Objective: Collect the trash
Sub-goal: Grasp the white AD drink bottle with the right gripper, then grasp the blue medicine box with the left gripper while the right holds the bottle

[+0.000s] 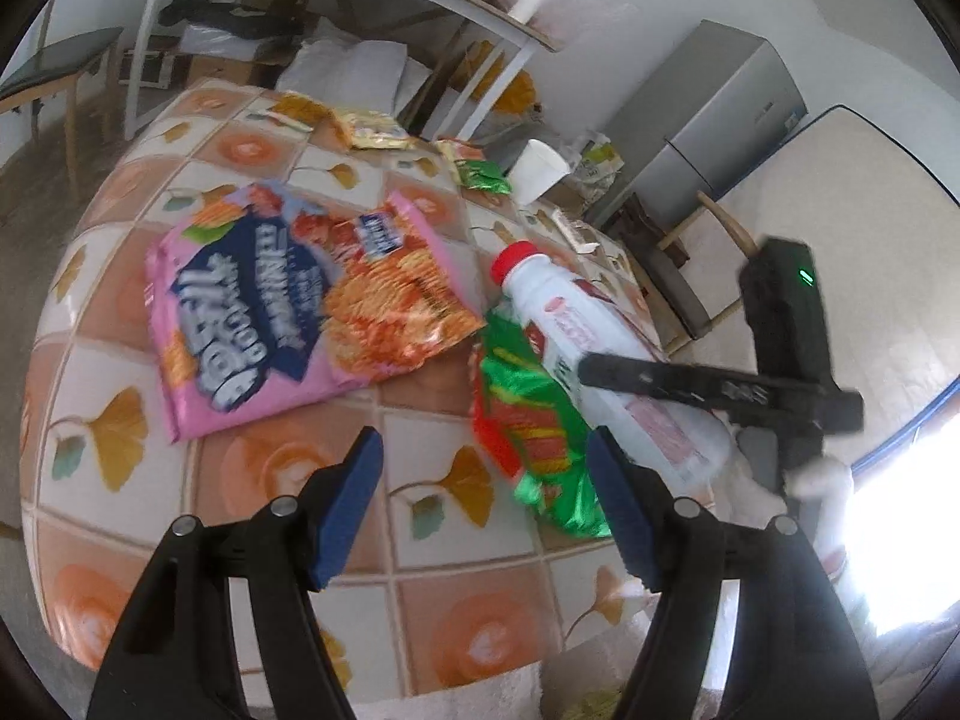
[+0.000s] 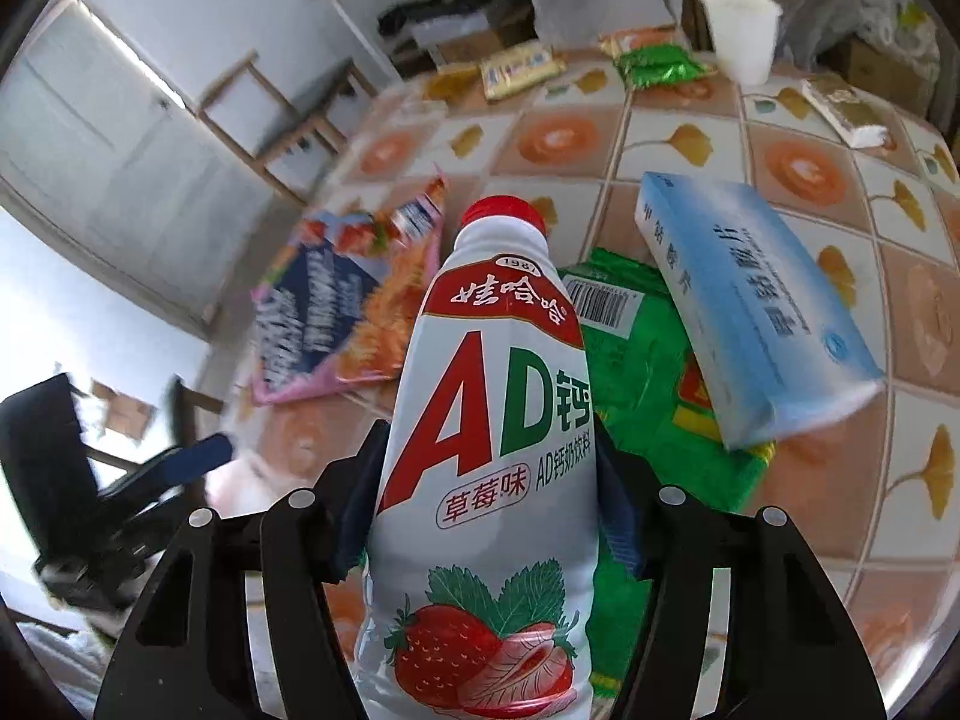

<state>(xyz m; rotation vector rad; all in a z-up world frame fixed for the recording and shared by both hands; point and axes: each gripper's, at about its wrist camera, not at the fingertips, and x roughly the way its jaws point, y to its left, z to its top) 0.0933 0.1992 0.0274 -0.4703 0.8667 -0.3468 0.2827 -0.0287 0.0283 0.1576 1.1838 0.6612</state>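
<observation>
A white strawberry milk-drink bottle (image 2: 486, 396) with a red cap lies between the pads of my right gripper (image 2: 489, 438), which is shut on its body. In the left wrist view the bottle (image 1: 606, 324) lies at the table's right edge with one black finger (image 1: 660, 378) of the right gripper across it. My left gripper (image 1: 485, 444) hangs open over the tiled tablecloth (image 1: 252, 480), nothing between its blue pads. A crumpled green-and-red wrapper (image 1: 528, 420) lies just left of the bottle, by the left gripper's right finger. A big pink noodle bag (image 1: 288, 312) lies further back on the left.
A light blue carton (image 2: 750, 306) rests tilted on the green wrapper (image 2: 636, 372). A white paper cup (image 2: 741, 30), a yellow packet (image 2: 522, 75) and a small green packet (image 2: 660, 66) sit at the table's far side. Chairs, a desk and a grey fridge (image 1: 720, 120) stand around it.
</observation>
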